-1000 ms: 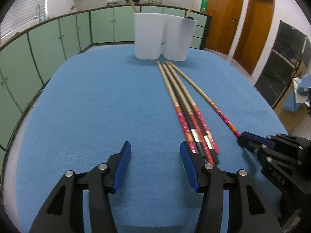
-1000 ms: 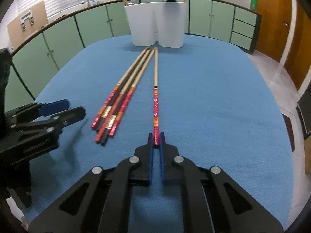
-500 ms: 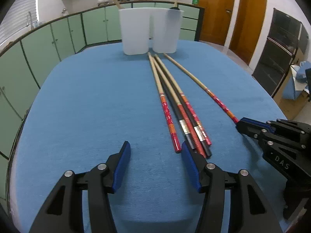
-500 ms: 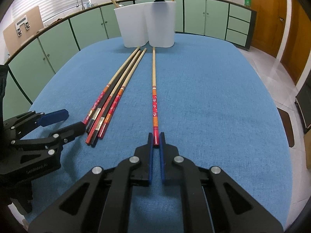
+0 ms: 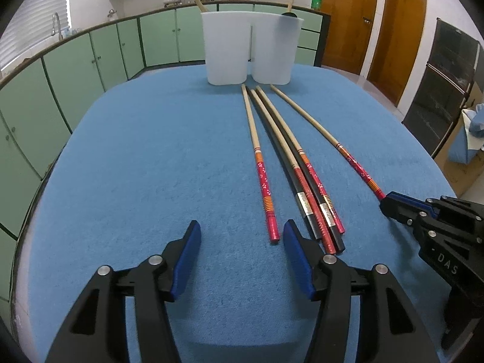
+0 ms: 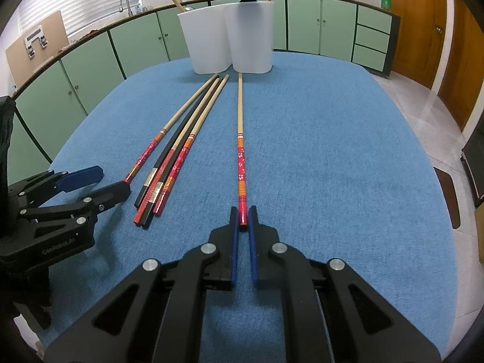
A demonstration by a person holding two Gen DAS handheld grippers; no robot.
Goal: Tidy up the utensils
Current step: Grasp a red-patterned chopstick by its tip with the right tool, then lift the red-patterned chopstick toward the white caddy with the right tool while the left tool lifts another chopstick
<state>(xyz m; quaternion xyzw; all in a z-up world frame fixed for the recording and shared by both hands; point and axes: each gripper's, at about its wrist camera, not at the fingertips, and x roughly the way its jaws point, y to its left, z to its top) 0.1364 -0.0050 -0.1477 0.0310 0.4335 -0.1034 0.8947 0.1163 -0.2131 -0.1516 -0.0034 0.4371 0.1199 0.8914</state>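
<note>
Right gripper (image 6: 243, 216): blue pads closed onto the red handle end of the lone chopstick (image 6: 240, 139), as in both earlier frames; the stick lies flat on the blue tablecloth (image 6: 332, 166), its bare tip pointing at the holder
Left gripper (image 5: 242, 239): jaws wide apart, holding nothing, low over the cloth; same spread as a second ago
Change on the left: a second ago its right pad overlapped the handle ends of the chopstick group; now those ends lie clear ahead of the pads, so it has drawn back
Left-hand chopstick (image 5: 262, 178): red handle end sits just ahead of the gap between the pads, slightly apart from the bundle
Bundle (image 5: 305, 181): black and red-handled sticks lying touching, handle ends just beside the right pad
White holder (image 5: 251, 47): two joined cups at the far end of the table, each with a wooden utensil leaning out; it looks larger and nearer than a second ago in both wrist views
</note>
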